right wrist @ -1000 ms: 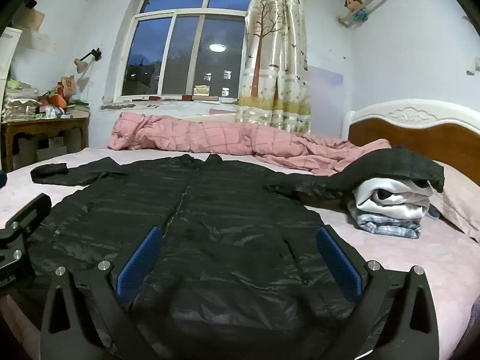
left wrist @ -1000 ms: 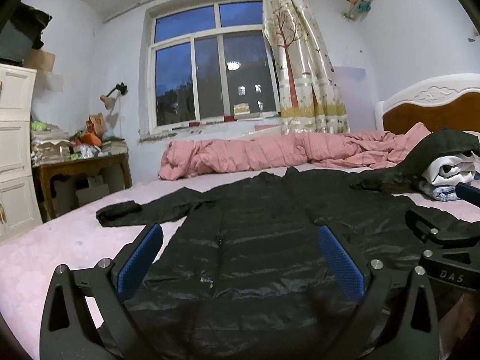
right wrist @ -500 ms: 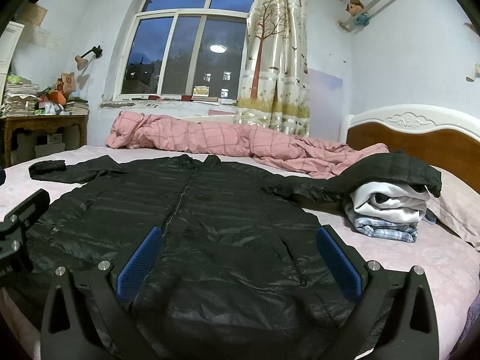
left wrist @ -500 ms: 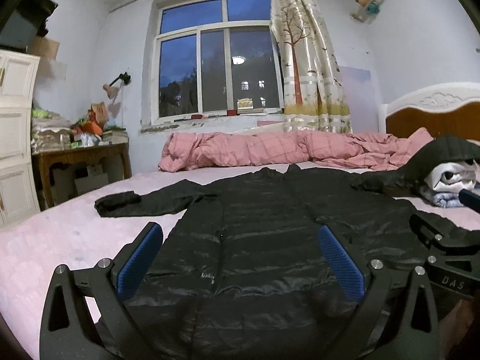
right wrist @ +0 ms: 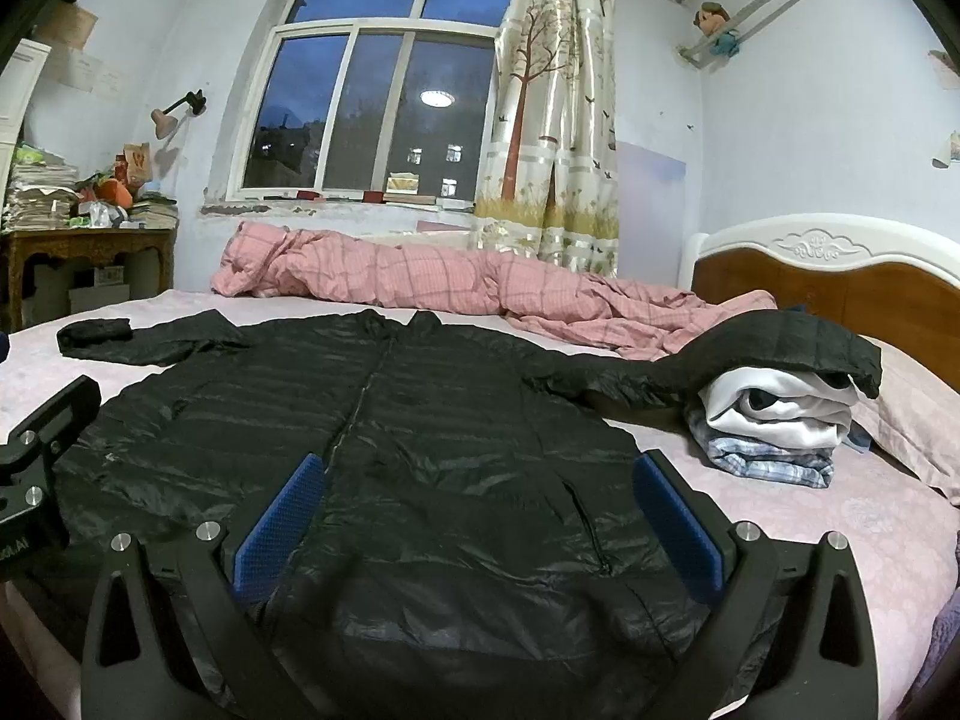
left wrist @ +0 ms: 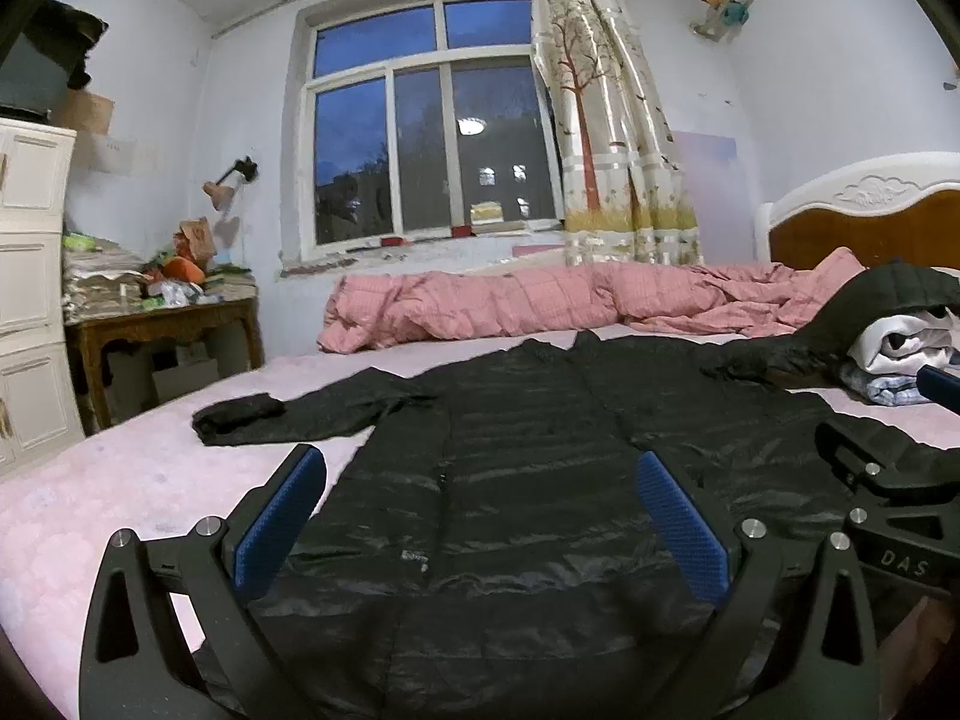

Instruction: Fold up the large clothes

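Note:
A long black quilted jacket [left wrist: 528,480] [right wrist: 420,450] lies spread flat, front up, on the pink bed sheet [left wrist: 90,498]. One sleeve stretches out to the left [left wrist: 282,414]; the other drapes up over a stack of folded clothes [right wrist: 774,420] at the right. My left gripper [left wrist: 480,516] hovers open over the jacket's lower hem, its blue pads wide apart and empty. My right gripper [right wrist: 477,516] is likewise open above the hem, a little further right, and appears at the right edge of the left wrist view [left wrist: 888,498].
A rolled pink checked duvet [right wrist: 420,276] lies along the far side of the bed under the window. A wooden headboard [right wrist: 840,276] and pillow [right wrist: 906,414] are at the right. A cluttered wooden side table [left wrist: 162,318] and white drawers [left wrist: 30,294] stand left.
Both grippers have tilted up slightly and drawn back a little, so the jacket sits lower in both views. The jacket itself has not moved and both grippers stay open.

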A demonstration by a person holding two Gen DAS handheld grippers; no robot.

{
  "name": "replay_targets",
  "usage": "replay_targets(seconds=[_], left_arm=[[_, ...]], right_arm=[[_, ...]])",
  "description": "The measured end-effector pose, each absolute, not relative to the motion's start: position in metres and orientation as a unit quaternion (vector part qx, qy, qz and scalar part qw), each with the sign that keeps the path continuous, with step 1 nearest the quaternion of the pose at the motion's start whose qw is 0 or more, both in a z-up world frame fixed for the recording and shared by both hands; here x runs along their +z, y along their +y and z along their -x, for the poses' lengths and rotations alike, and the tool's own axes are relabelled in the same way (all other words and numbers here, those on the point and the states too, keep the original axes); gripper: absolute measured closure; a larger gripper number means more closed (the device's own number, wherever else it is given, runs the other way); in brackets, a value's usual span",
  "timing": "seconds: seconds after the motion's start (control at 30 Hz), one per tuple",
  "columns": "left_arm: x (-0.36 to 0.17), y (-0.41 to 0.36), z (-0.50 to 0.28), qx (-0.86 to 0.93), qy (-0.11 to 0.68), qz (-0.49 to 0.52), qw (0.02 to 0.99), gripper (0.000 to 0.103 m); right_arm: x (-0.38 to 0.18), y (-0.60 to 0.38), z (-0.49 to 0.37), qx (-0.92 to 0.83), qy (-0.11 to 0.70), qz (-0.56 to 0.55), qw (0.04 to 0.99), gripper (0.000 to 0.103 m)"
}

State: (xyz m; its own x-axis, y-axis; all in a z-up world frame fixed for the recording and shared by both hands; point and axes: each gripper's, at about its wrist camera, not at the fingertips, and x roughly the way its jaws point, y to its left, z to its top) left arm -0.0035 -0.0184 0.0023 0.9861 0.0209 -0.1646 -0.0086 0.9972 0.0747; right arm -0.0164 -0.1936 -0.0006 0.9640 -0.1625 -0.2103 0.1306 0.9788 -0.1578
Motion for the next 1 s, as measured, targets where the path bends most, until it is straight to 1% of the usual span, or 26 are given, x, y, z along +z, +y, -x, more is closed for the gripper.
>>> replay_targets(seconds=[0.1,0.2,1.0], left_arm=[[0.0019,-0.0144,-0.0007,0.007,0.093,-0.027,0.995,0.000],[0.0014,-0.0122,0.0035,0.008,0.086,-0.020,0.996,0.000],[0.0027,-0.0151,0.0082,0.017,0.078,-0.037,0.996,0.000]], right_arm=[[-0.0005,-0.1936,0.0166,-0.074,0.112,0.072,0.988,0.000],[-0.0003,-0.1937,0.0173,-0.069,0.110,0.071,0.989,0.000],[-0.0016,-0.1991,0.0186,-0.075,0.111,0.072,0.988,0.000]])
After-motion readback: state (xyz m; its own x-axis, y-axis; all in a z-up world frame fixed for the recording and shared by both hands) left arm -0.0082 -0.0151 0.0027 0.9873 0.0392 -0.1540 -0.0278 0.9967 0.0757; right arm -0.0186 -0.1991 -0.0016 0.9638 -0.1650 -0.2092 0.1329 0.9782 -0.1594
